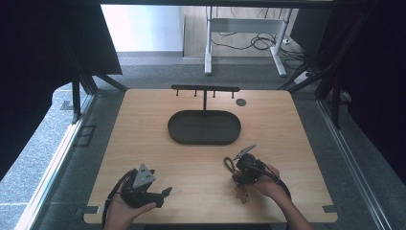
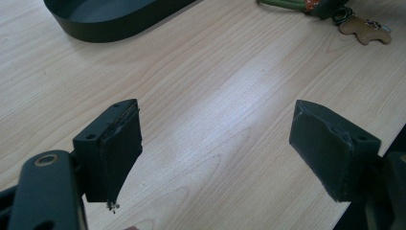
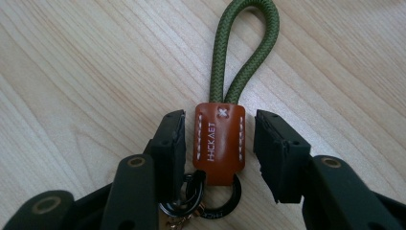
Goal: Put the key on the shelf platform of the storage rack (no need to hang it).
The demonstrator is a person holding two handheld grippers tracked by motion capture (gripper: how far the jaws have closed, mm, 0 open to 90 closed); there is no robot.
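A keychain [image 3: 219, 141] lies flat on the wooden table: an olive-green cord loop [image 3: 244, 48], an orange-brown leather tab and a black ring. My right gripper [image 3: 220, 125] is open, its jaws straddling the leather tab with a narrow gap on each side. In the high view the keychain [image 1: 230, 165] sits at the front right under the right gripper [image 1: 238, 176]. My left gripper [image 1: 164, 196] rests at the front left, held in a hand. Its jaws stand wide open with nothing between them [image 2: 215, 115]. The keychain's brown bear charm [image 2: 366, 28] shows far off.
A black oval tray [image 1: 204, 140] sits mid-table, also seen as the tray [image 2: 110, 24] in the left gripper view. Behind it stands a black rack with hooks [image 1: 206, 88]. A small dark disc [image 1: 241, 102] lies at the back right. Bare wood separates the two grippers.
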